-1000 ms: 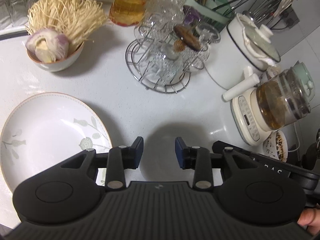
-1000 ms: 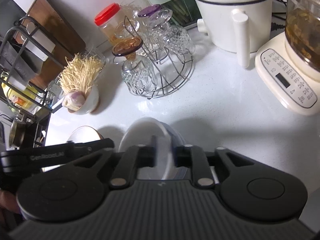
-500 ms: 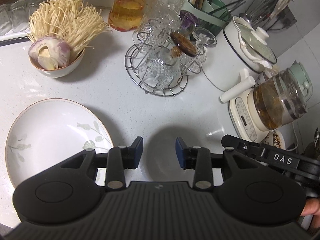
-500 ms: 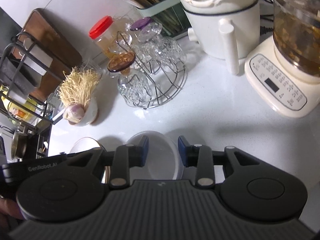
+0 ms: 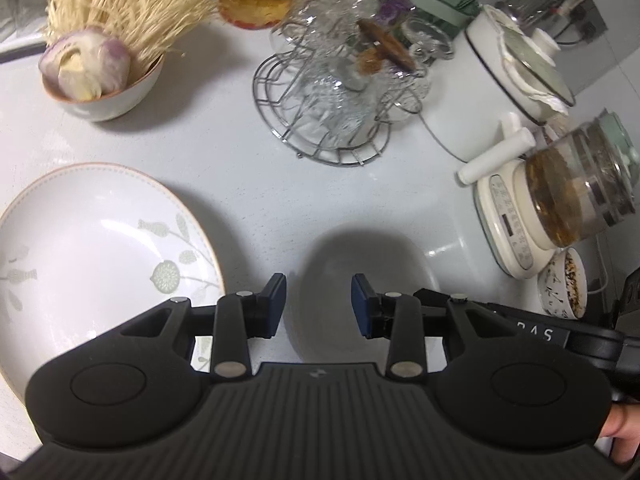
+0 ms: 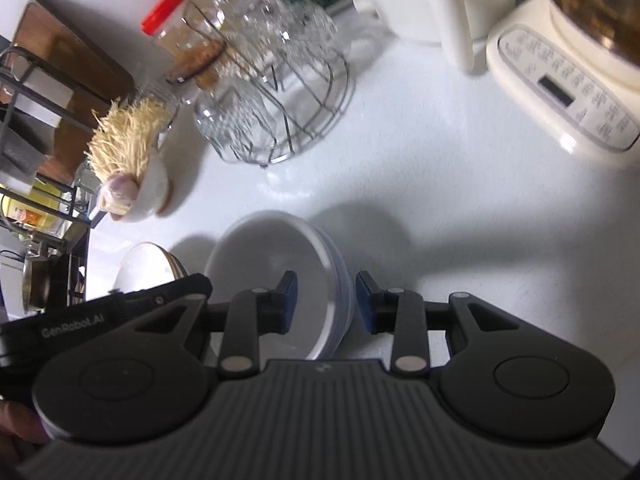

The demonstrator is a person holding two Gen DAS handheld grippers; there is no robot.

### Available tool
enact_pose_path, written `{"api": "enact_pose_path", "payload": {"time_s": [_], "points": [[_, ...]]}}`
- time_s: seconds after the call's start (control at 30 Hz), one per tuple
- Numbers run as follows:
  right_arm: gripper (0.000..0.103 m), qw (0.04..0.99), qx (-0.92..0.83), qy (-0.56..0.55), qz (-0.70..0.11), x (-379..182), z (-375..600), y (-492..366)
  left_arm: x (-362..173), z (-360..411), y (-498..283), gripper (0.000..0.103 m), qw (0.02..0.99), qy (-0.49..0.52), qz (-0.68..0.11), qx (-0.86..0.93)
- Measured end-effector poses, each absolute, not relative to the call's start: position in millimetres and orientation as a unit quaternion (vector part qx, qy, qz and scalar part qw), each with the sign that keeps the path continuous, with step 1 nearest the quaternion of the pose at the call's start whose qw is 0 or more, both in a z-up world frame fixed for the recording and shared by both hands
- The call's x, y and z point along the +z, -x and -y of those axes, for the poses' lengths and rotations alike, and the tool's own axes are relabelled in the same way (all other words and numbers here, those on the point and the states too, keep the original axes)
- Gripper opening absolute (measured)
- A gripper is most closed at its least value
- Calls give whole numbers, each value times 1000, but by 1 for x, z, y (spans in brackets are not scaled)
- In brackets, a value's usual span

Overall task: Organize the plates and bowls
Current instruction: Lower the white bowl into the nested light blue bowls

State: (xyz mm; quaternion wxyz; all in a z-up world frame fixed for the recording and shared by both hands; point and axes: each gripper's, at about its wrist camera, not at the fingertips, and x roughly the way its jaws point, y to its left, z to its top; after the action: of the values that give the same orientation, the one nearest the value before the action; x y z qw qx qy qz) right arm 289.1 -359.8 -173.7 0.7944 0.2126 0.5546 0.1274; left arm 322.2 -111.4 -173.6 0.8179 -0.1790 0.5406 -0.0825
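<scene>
A white plate with a leaf pattern lies on the white counter at the left; it also shows in the right wrist view. A plain white bowl sits on the counter to its right, just beyond my left gripper, which is open and empty. In the right wrist view the bowl lies between and below the fingers of my right gripper, which is open with the rim between its pads, not clamped. A bowl of enoki mushrooms and onion stands at the back left.
A wire rack of glass cups stands mid-counter. A white pot, a glass kettle on its base and a small cup crowd the right. A red-lidded jar and a shelf rack are at the left.
My right gripper was shut on the white bowl's rim and has opened, leaving the bowl on the counter. Both grippers have shifted a little; the left stayed open.
</scene>
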Motion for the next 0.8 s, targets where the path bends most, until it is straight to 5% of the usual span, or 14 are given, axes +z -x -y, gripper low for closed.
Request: {"api": "enact_pose_path", "payload": {"time_s": [0.3, 0.43, 0.8], "points": [[34, 765, 124, -238, -586, -197, 352, -299, -184, 113, -322, 41, 809, 169, -557, -84], [20, 765, 107, -235, -590, -201, 352, -297, -186, 115, -323, 41, 808, 159, -560, -89], [18, 775, 81, -225, -584, -193, 370, -289, -194, 130, -329, 41, 793, 156, -577, -120]]}}
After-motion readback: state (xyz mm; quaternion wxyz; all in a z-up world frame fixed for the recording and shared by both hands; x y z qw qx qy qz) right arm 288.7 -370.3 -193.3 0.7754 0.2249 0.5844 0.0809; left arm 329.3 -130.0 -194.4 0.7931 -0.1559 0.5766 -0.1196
